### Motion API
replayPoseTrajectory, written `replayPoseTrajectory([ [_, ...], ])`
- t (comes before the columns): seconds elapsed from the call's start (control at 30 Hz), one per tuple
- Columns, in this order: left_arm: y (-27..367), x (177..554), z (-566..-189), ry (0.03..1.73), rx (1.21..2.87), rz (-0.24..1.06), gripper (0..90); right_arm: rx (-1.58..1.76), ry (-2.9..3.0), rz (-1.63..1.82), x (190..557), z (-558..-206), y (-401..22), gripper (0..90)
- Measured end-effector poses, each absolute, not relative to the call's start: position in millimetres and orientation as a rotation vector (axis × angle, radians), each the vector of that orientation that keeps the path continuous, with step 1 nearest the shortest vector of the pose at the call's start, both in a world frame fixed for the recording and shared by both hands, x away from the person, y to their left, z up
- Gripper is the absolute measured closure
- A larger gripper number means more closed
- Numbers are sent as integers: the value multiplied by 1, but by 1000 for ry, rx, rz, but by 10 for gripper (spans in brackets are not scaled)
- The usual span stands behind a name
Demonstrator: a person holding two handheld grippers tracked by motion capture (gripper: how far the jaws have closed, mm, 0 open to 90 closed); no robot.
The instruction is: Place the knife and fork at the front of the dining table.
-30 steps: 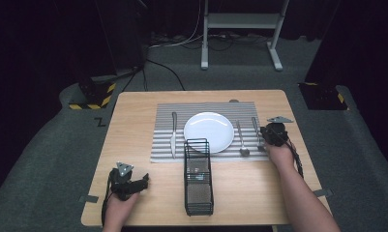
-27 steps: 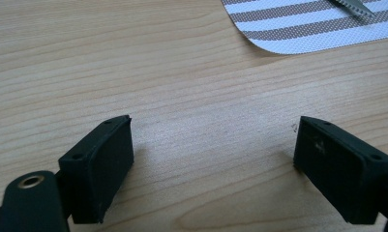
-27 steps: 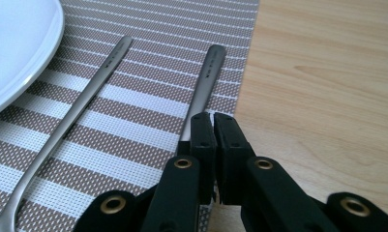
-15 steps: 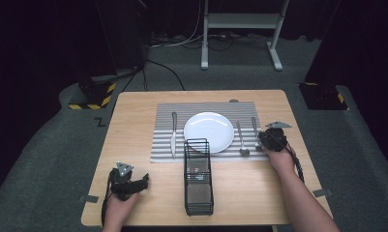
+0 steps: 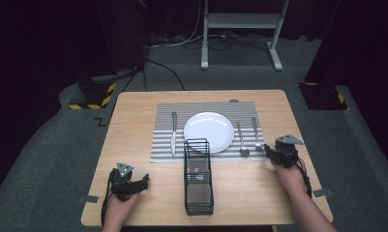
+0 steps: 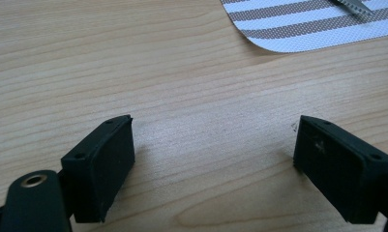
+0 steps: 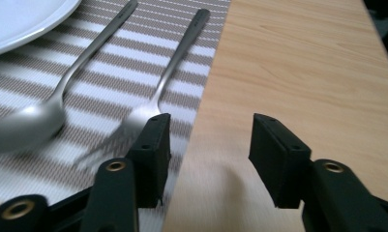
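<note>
Fork (image 7: 167,77) lies just beside right tool (image 7: 206,154).

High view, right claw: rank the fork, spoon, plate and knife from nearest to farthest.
From the right claw:
1. Fork, at the mat's right edge.
2. Spoon, just left of the fork.
3. Plate, mat centre.
4. Knife, mat's left side.

We see a wooden table (image 5: 133,125) bearing a striped placemat (image 5: 162,145) and, nearer us, a black wire basket (image 5: 198,193).
</note>
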State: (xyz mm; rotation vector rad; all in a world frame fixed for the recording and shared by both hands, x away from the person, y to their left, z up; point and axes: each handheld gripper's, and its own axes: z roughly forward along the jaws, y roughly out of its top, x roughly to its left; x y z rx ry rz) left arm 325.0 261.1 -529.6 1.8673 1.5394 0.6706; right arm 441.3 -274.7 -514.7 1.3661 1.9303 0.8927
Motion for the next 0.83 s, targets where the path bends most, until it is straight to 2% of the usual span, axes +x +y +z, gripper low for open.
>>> replayPoseTrajectory([
  [0.2, 261, 324, -530, 1531, 1874, 667, 145, 1376, 1951, 856, 397, -522, -277, 391],
  [0.33, 260, 324, -530, 1528, 1874, 665, 145, 1366, 2013, 850, 373, -523, -276, 302],
  [0.5, 260, 323, -530, 1520, 1879, 659, 144, 1419, 2073, 900, 363, -524, -281, 169],
  [0.83, 260, 323, -530, 1517, 1882, 655, 140, 1426, 2075, 890, 363, -525, -278, 134],
])
